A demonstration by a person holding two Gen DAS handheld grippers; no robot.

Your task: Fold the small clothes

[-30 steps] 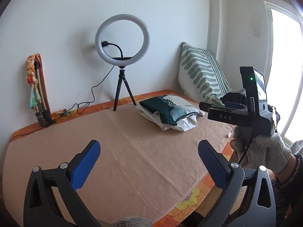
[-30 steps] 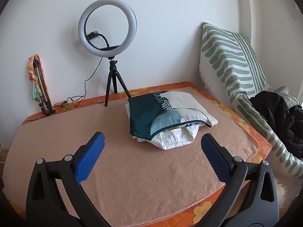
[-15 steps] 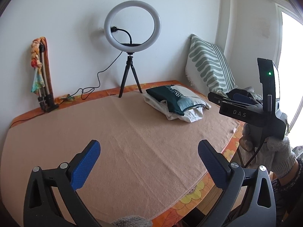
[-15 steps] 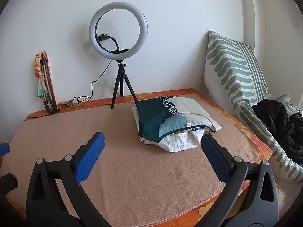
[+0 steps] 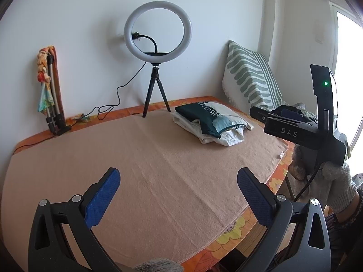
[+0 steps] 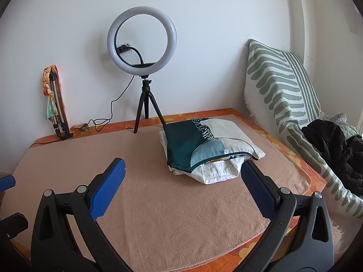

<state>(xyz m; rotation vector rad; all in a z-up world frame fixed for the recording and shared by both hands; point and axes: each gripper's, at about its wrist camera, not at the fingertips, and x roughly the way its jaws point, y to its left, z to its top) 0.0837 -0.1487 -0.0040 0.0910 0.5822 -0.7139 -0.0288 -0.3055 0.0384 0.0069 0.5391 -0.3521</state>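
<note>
Matt, nubbly cloth table cover (image 5: 158, 163)

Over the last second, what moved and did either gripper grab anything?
Nothing was grabbed or let go. Both views pulled back from the pile of folded clothes, so both grippers drew away from it. The left gripper and right gripper stayed open and empty. The pile, ring light and striped cushion kept their places on and beside the tan cloth.
</note>
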